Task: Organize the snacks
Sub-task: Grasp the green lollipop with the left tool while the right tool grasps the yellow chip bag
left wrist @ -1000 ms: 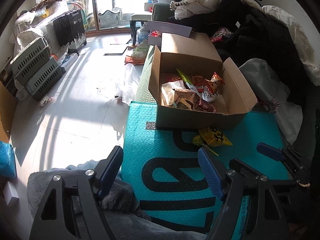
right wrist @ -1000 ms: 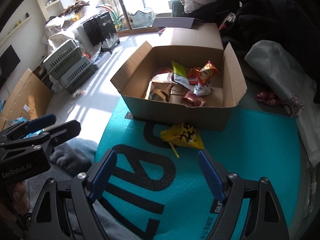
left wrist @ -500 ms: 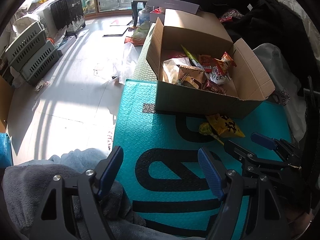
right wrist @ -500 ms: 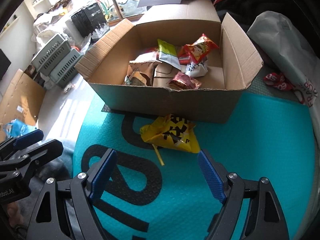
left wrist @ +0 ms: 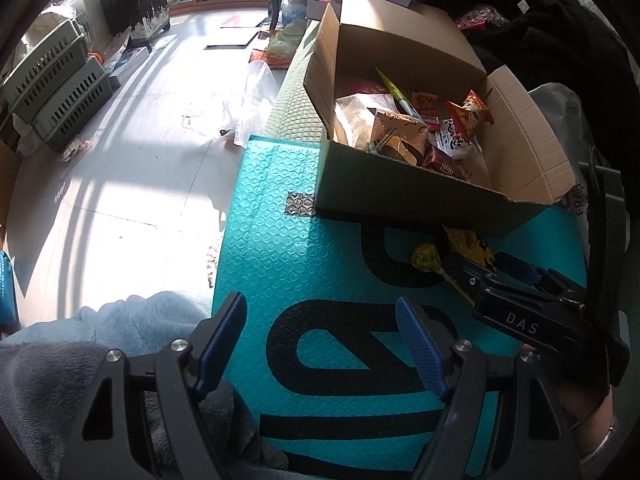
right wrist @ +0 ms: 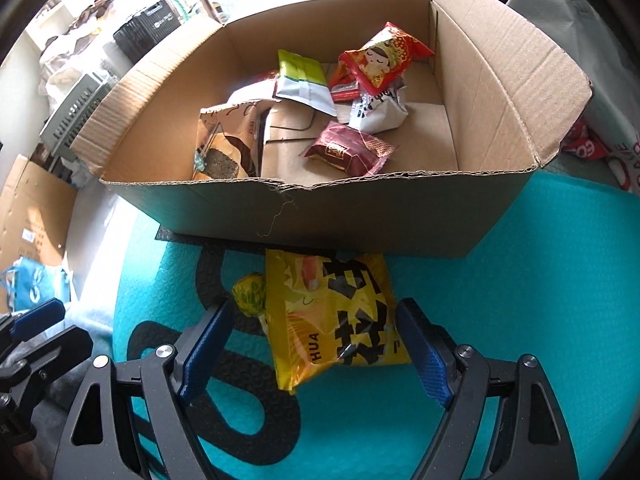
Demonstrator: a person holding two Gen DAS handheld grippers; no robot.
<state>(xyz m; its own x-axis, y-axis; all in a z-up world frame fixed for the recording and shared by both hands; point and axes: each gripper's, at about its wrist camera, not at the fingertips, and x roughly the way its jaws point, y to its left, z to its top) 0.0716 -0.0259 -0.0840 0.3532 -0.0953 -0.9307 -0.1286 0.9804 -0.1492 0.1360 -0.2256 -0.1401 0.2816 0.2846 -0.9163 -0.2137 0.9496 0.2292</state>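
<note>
An open cardboard box (right wrist: 360,216) holds several snack packets and stands on a teal bubble mailer (right wrist: 500,300). A yellow snack bag (right wrist: 336,320) lies on the mailer just in front of the box, with a yellow lollipop (right wrist: 250,294) at its left. My right gripper (right wrist: 312,344) is open, its blue fingers on either side of the yellow bag, not closed on it. My left gripper (left wrist: 320,340) is open and empty over the mailer (left wrist: 280,240), left of the right gripper (left wrist: 492,268). The box (left wrist: 400,200), bag (left wrist: 470,246) and lollipop (left wrist: 426,258) show there too.
A grey blanket (left wrist: 80,360) lies under the left gripper. Green crates (left wrist: 52,88) and a black crate (left wrist: 132,0) stand across the sunlit floor (left wrist: 140,160). Dark clothes (left wrist: 540,20) and a white plastic bag (right wrist: 580,40) lie behind and right of the box.
My right gripper has moved forward and down until its open fingers straddle the yellow bag. My left gripper has shifted forward a little and stays open.
</note>
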